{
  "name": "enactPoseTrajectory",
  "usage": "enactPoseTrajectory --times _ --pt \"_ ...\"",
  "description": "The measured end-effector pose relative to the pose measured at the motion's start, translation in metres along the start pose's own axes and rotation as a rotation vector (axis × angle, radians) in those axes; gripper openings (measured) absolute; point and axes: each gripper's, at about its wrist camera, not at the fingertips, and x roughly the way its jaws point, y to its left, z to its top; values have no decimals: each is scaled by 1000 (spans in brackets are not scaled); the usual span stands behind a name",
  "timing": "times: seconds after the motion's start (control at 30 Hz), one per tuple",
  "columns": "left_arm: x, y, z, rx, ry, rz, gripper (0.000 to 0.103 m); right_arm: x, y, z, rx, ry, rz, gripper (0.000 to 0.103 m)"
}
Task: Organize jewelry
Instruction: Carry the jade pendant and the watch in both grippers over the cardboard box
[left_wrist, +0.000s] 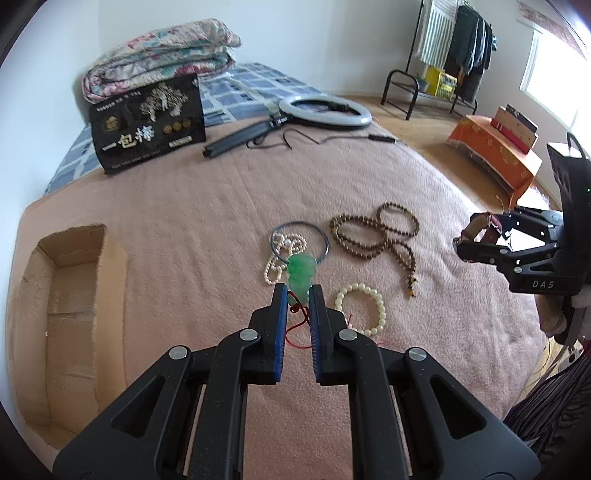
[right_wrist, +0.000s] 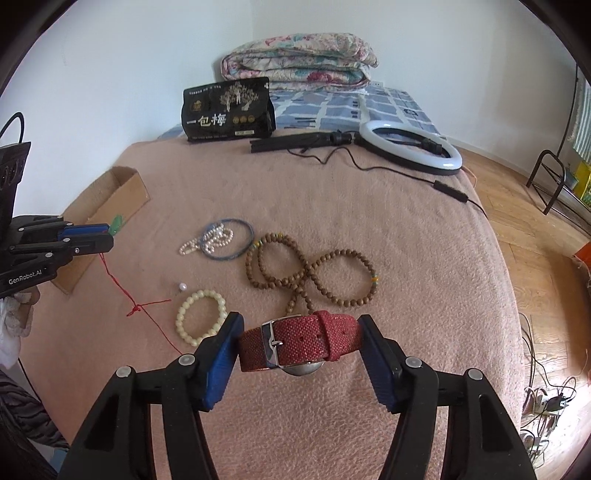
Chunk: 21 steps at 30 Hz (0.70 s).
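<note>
Two pieces are in hand at once. The left tool (left_wrist: 298, 291) is clamped on the green jade pendant (left_wrist: 301, 274), pads nearly together with the stone poking out past the tips; its red cord (right_wrist: 122, 288) hangs down and trails onto the pink blanket (right_wrist: 406, 236), so the pendant itself is lifted clear of the bed (the right wrist view shows it up in the air beside the cardboard box (right_wrist: 110, 206)). The right tool (right_wrist: 300, 332) holds the red-strap watch (right_wrist: 295, 341) across its wide span, pads touching both ends of the strap loop; grip looks light, judging from how far apart the jaws stand.

Step in hand, as I read it: carrying picked items to the box, which sits open on the left side of the bed.

Left on the blanket: brown bead necklace (right_wrist: 306, 273), cream bead bracelet (right_wrist: 201, 317), pearl strand (right_wrist: 210, 240) lying across the blue bangle (right_wrist: 236, 240), plus one loose pearl (right_wrist: 182, 286) near the cord.

Next move calls for: bring the left tool over the box opening, cord included (it could snag the cream bracelet or drag the loose pearl), then release. Watch follows; keep it level so it doesn't slip from the pads.
</note>
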Motion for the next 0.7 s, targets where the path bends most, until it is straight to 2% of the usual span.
enactPoseTrajectory --times 0.27,0.7 --pt "-47 20 10 -59 -102 30 10 -17 23 14 -9 -41 15 65" --pt "-110 72 -4 -156 -212 107 10 -21 93 44 -73 -74 91 65"
